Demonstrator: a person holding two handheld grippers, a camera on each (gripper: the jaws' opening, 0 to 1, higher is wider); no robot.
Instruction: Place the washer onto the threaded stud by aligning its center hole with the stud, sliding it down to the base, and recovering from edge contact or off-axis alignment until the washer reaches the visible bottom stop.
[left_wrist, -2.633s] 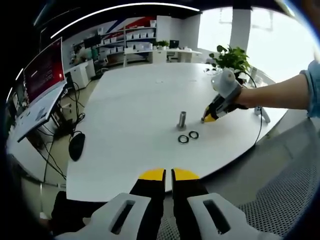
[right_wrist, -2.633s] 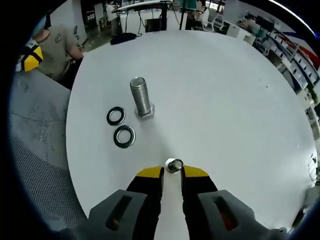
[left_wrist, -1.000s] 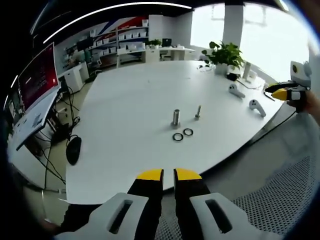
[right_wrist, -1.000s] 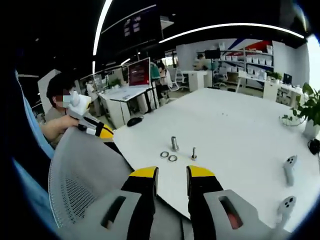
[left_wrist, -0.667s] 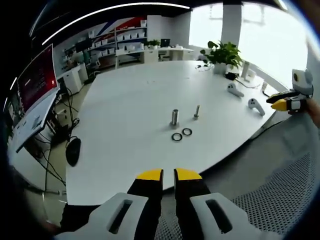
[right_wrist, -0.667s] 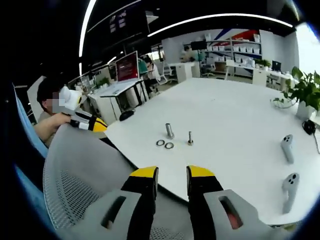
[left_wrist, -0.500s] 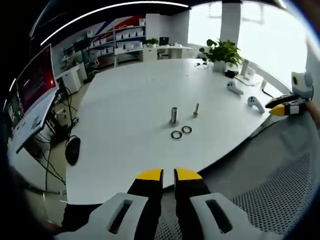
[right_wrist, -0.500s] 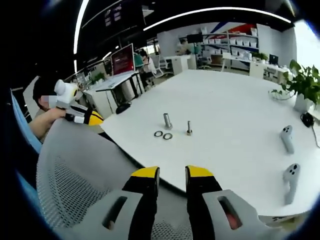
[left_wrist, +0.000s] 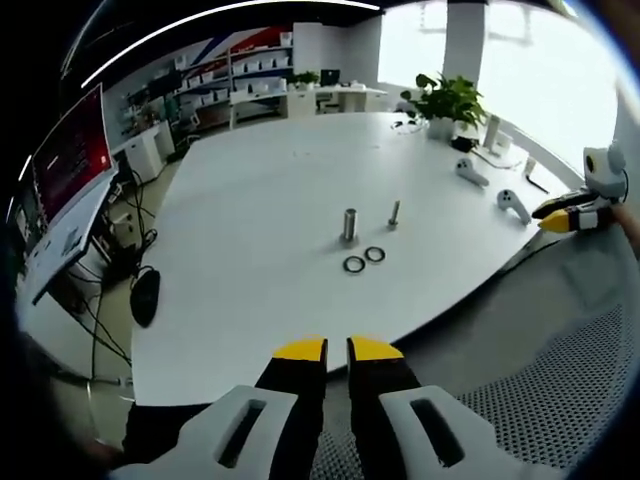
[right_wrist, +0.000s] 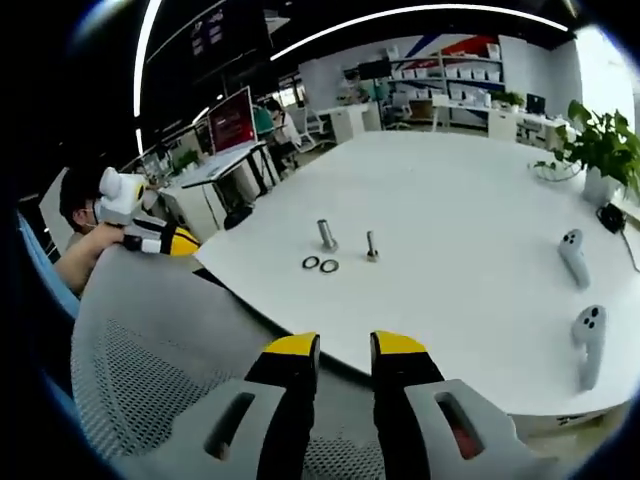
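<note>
A thick threaded stud (left_wrist: 349, 223) stands upright mid-table, a thinner bolt (left_wrist: 394, 212) upright just to its right. Two dark washers (left_wrist: 354, 265) (left_wrist: 375, 254) lie flat on the table in front of them. My left gripper (left_wrist: 337, 350) hangs off the near table edge, jaws almost touching, nothing between them. My right gripper (left_wrist: 553, 217) shows at the far right, beyond the table edge. In the right gripper view the stud (right_wrist: 326, 234), bolt (right_wrist: 370, 245) and washers (right_wrist: 311, 263) (right_wrist: 329, 266) sit far ahead. The right gripper (right_wrist: 343, 350) is open and empty, and the left gripper (right_wrist: 178, 241) is at the left.
The white table (left_wrist: 260, 200) carries two white controllers (left_wrist: 470, 172) (left_wrist: 512, 205) and a potted plant (left_wrist: 447, 100) at its far right. A mesh chair back (right_wrist: 150, 370) lies under the right gripper. A black mouse (left_wrist: 145, 297) and a red monitor (left_wrist: 75, 145) are at the left.
2.6 s ago my right gripper was down on the table at the thin bolt beside the stud. It has since drawn back off the table, empty, leaving the bolt standing. The left gripper barely moved.
</note>
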